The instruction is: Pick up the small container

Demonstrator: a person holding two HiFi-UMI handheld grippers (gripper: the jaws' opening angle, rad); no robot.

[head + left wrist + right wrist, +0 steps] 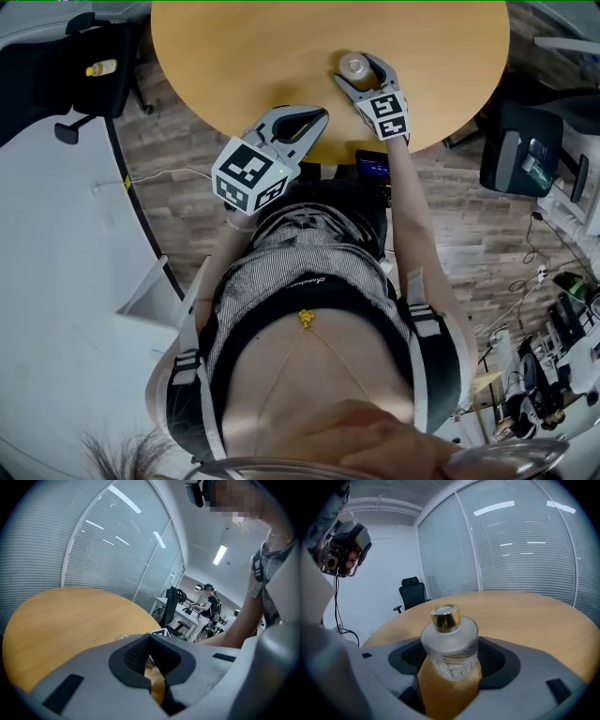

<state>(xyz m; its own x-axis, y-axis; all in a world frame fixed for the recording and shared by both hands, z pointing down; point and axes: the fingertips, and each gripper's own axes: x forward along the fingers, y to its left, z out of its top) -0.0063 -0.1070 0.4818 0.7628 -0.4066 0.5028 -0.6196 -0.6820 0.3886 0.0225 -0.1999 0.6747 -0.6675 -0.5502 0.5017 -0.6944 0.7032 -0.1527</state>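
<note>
1. Head view: the right gripper (360, 74) closes around the frosted glass bottle (353, 66), well inside the round table (234, 56) edge. The left gripper (317, 116) hovers just over the near rim.
2. Left gripper view: the fingers are pressed together, holding nothing, with tabletop stretching ahead.
3. Right gripper view: both pads (493, 657) clamp the bottle's sides, with tabletop wide beyond.

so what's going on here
A person works two handheld grippers at a round wooden table. The right gripper has its jaws against both sides of a small frosted bottle with a gold cap, which seems to stand on the table, not yet lifted. The left gripper is shut and empty at the table's near edge.
</note>
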